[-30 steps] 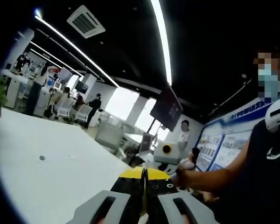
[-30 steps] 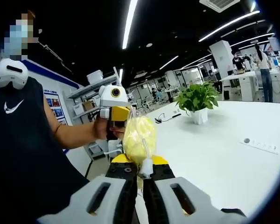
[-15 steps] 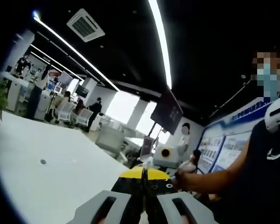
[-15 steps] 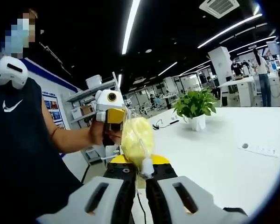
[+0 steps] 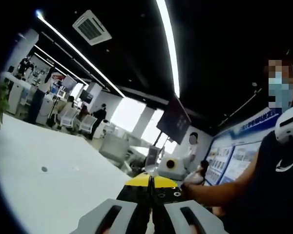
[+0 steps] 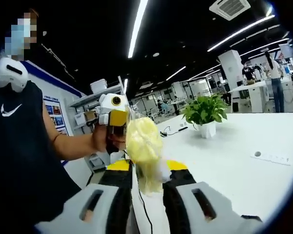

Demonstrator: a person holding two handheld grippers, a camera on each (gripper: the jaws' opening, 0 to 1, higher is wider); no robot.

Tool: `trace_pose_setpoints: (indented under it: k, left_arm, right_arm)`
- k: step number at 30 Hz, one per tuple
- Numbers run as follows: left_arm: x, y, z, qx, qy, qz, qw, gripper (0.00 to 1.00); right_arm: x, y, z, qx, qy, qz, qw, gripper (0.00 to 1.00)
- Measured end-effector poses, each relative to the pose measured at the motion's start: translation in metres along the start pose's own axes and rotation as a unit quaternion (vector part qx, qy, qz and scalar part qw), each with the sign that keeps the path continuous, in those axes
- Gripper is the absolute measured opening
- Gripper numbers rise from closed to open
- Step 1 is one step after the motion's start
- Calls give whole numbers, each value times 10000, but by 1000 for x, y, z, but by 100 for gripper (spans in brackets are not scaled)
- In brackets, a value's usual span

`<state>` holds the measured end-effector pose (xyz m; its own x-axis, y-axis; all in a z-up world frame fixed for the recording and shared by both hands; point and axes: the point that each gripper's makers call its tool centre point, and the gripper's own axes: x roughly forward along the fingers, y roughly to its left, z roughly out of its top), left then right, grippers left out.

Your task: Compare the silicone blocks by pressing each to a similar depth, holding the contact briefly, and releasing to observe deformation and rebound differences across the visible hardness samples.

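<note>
In the right gripper view, the right gripper point(image 6: 147, 183), grey w/ black and yellow inner parts, has its jaws apart w/ a clear gap between them. A crumpled clear plastic bag of pale yellow lumps point(image 6: 144, 146) sits right in that gap, bulging up above the jaw tips; its lower end hangs down between the jaws. Can't tell if either jaw touches it. A thin dark cord runs down the gap below the bag. No separate silicone blocks can be made out; the bag contents are too blurred to name.

Just left of the bag, at about the same height, the left gripper point(image 6: 115, 122), white and yellow, is held in the person's hand point(image 6: 100, 139), forearm reaching in from the left. The person's dark sleeveless top point(image 6: 24, 165) takes up the left side.

To the right lies a wide white tabletop point(image 6: 234, 165), mostly bare: a leafy green plant in a white pot point(image 6: 205, 114) stands far back, a small white strip w/ a round grey button point(image 6: 271, 157) near the right edge. The table's near edge runs down behind the bag.

In the left gripper view, the left gripper point(image 5: 150, 192) has its jaws together, just a thin seam between, nothing in them. White tabletop point(image 5: 49, 180) spreads left, w/ a small dark dot on it. Office desks, chairs and people far behind.
</note>
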<state>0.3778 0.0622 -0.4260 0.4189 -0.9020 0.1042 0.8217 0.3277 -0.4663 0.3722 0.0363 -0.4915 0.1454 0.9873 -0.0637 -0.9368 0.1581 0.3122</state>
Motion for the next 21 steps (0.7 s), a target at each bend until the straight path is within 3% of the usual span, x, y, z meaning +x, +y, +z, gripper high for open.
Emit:
trace_pose_setpoints:
  k: [4,8,9,13,21]
  left_arm:
    - [0,0,5,47,-28,14,10000,0]
    - [-3,2,7,36,-64,51,10000,0]
    - [-3,2,8,34,-68,56,10000,0]
    - [-3,1,6,36,-37,58,10000,0]
    - [-1,1,1,-38,26,90,9999,0]
  right_arm:
    - [-1,-12,2,31,-118,-383,9992,57]
    - [-3,-24,9,-59,-332,-725,9968,94]
    - [-7,-31,9,-49,-350,-924,9951,96]
    - [-12,-37,9,-128,-318,-1122,9931,96]
    - [-18,-39,14,-118,-446,-1163,9921,96]
